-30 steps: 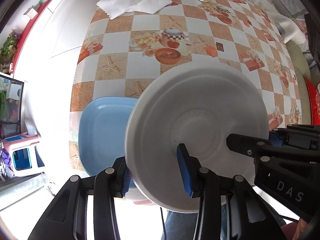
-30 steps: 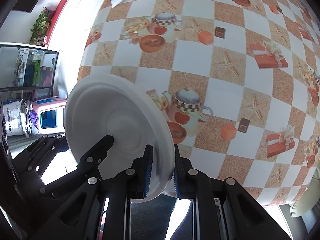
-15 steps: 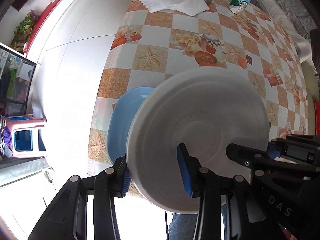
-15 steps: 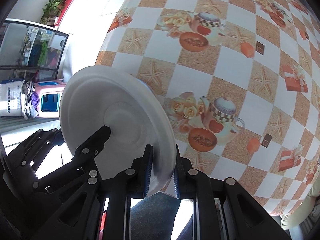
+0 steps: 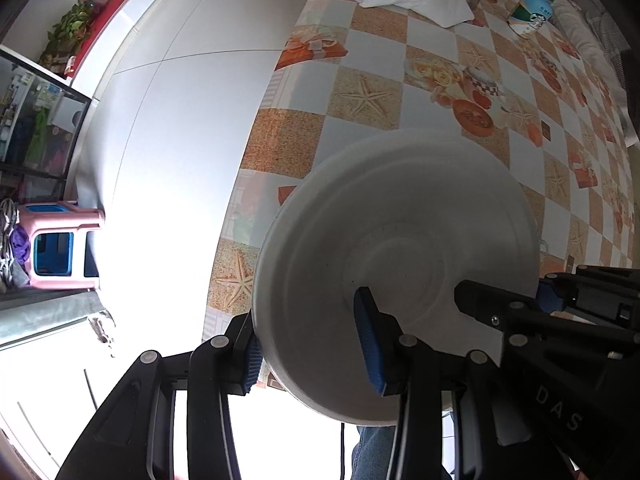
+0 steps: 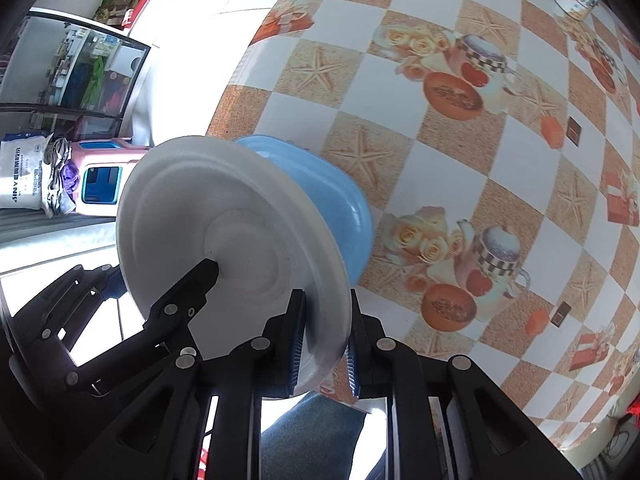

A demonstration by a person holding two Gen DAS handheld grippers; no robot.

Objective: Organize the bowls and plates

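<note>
Item: white plate (image 6: 224,236), rigid, glossy, likely slippery, breakable; I hold it above blue plate (image 6: 340,204). Right gripper (image 6: 324,344) pinches rim; left gripper (image 5: 312,348) clamps opposite rim. Rim grips suit

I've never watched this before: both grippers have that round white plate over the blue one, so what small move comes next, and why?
Probably lower it straight down. The round white plate is pinched at opposite rims by the left gripper and right gripper, and it hangs above the blue plate on the checked tablecloth, seemingly not yet resting on it.
</note>
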